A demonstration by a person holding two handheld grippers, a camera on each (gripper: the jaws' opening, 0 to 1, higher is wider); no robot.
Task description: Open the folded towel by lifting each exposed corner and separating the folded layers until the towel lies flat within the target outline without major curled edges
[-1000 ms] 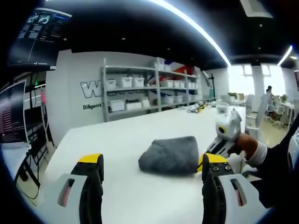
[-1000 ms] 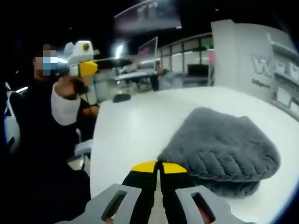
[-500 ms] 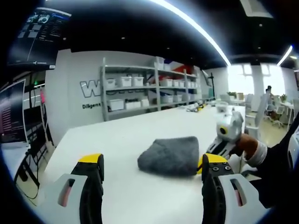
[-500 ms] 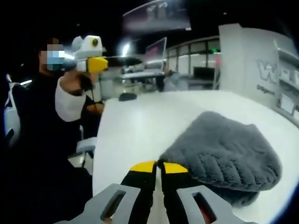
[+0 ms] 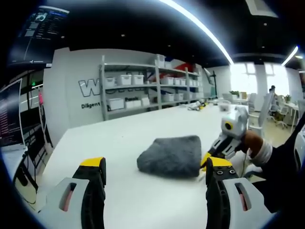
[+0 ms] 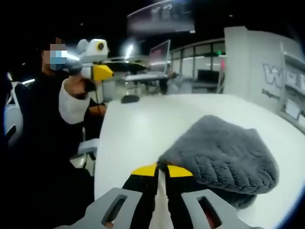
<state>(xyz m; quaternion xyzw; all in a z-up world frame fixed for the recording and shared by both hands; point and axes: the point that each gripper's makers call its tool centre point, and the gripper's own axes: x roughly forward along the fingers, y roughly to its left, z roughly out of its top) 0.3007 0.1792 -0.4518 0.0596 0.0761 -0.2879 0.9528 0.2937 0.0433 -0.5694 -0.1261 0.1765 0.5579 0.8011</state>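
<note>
A folded grey towel lies on the white table. The jaws of my left gripper stand wide open in the air, short of the towel and touching nothing. My right gripper reaches in from the right, its yellow tip at the towel's right corner. In the right gripper view the towel bulges just beyond my right gripper, whose jaws are shut on its near corner. A person's hand holds the left gripper up at the left.
Metal shelves with white bins stand against the far wall behind the table. Monitors and a small dark object sit at the table's far end. The person sits by the table's edge.
Both views have shifted a little. The right gripper stays shut at the towel's corner and the left stays open; the towel keeps its folded shape.
</note>
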